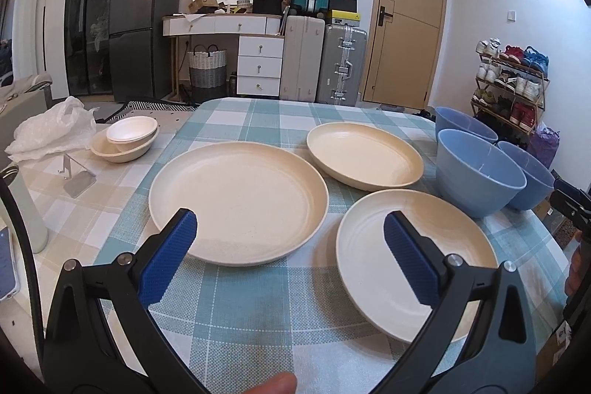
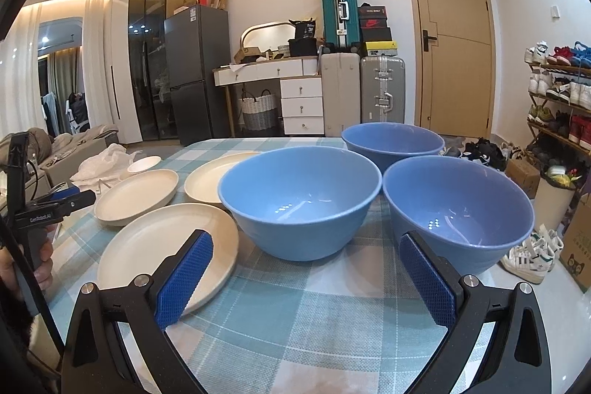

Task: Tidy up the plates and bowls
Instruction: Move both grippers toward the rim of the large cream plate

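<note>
On the checked table (image 1: 258, 320), plates and bowls are laid out flat, ready to be sorted
Both the left gripper (image 1: 290, 231) and the right gripper (image 2: 306, 255) are held wide apart with nothing inside; three cream plates (image 1: 236, 202) are kept on one side and three blue bowls (image 2: 299, 198) on the other, likely so each kind can be stacked together
</note>
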`<act>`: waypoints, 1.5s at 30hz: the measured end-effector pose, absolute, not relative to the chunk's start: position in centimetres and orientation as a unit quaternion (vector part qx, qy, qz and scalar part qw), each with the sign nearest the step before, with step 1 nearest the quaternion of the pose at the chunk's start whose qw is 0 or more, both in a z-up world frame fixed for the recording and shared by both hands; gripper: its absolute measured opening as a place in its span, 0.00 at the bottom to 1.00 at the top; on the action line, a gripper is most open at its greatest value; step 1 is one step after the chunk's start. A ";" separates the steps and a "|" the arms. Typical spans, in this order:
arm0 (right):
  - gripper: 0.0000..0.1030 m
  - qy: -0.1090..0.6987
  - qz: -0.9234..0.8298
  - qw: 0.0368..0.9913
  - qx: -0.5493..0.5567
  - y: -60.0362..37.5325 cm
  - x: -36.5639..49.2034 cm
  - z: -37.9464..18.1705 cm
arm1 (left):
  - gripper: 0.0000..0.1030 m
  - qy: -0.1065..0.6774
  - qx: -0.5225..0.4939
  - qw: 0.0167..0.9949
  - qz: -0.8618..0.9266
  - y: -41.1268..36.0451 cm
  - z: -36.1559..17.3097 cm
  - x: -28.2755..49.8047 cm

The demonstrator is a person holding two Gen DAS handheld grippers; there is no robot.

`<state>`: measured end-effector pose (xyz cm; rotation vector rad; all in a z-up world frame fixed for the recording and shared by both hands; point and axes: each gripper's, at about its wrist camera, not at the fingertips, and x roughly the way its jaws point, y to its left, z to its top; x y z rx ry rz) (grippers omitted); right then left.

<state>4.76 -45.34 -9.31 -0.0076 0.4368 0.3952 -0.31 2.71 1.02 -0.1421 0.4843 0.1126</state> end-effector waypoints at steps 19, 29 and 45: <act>1.00 0.180 0.236 0.955 -0.024 -40.3 3.5 0.1 | 0.98 0.244 -0.070 0.963 0.090 4.5 7.2 0.1; 1.00 0.167 0.253 0.952 -0.029 -37.6 3.9 4.8 | 0.98 0.244 -0.067 0.962 0.100 5.9 8.9 0.3; 1.00 0.223 0.300 0.927 -0.048 -29.9 9.5 6.9 | 0.98 0.277 -0.082 0.948 0.132 9.6 8.5 2.0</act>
